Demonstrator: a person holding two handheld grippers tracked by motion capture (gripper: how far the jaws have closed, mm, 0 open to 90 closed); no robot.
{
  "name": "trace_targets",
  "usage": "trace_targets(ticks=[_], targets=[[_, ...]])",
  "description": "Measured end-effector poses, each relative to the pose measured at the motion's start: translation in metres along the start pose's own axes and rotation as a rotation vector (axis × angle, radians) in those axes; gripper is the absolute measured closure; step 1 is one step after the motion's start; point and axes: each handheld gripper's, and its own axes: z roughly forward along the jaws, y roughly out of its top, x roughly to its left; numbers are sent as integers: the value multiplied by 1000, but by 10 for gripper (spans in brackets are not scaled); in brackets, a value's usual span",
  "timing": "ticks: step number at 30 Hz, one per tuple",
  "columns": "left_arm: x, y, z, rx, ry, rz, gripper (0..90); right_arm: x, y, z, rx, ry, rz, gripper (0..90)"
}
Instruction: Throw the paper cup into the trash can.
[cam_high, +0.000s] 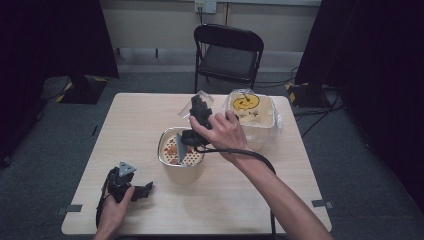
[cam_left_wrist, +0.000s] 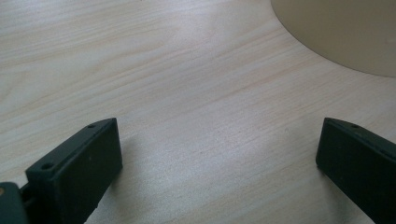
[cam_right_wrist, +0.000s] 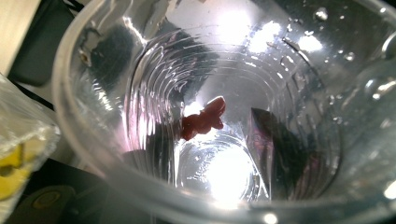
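My right gripper (cam_high: 198, 109) is raised over the middle of the table, shut on a clear plastic cup (cam_high: 188, 106) that lies tipped on its side above a cream pot (cam_high: 186, 172). The pot has a metal rim and a perforated insert holding red and orange bits (cam_high: 172, 149). In the right gripper view I look into the wet cup (cam_right_wrist: 140, 93), where one dark red piece (cam_right_wrist: 203, 119) clings near the bottom. My left gripper (cam_high: 143, 190) rests on the table at the front left, open (cam_left_wrist: 219, 154), with bare wood between its jaws and the pot's wall (cam_left_wrist: 345, 32) just ahead.
A clear plastic container (cam_high: 260, 131) with a yellow smiley-face lid (cam_high: 246, 102) stands right of the pot, close behind the right hand. A black folding chair (cam_high: 227, 55) is beyond the table's far edge. Dark curtains hang on both sides.
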Motion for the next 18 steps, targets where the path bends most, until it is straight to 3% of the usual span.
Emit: trace_targets(ticks=[1,2,4,7,8,9,10,11,12,13,14,16,17,18], targets=[[0,0,0,-1,0,-1,0,0,0,0,0,0,0,558],[0,0,0,-1,1,0,0,-1,-3,1,-9,51,77,558],[0,0,0,3,1,3,0,-4,-10,3,-26,111,173,558],[0,0,0,2,1,4,0,-7,-19,6,-52,260,359,561],[0,0,0,3,1,5,0,-7,-24,7,-75,335,463,562],[0,0,0,1,1,1,0,-9,-30,10,-109,436,612,563],[0,0,0,3,-1,4,0,-9,-35,11,-128,473,678,564],[0,0,0,2,0,3,0,-9,-40,12,-145,533,779,564],[0,0,0,0,1,1,0,-8,-53,16,-188,643,978,565],[0,0,0,3,1,4,0,-8,-53,16,-188,643,978,565],[0,0,0,2,1,4,0,-8,-59,19,-209,675,1050,565],[0,0,0,2,0,2,0,-7,-80,25,-249,769,1254,565],[0,0,0,2,0,2,0,-7,-80,25,-249,769,1254,565],[0,0,0,2,1,3,0,-7,-86,26,-256,788,1304,563]])
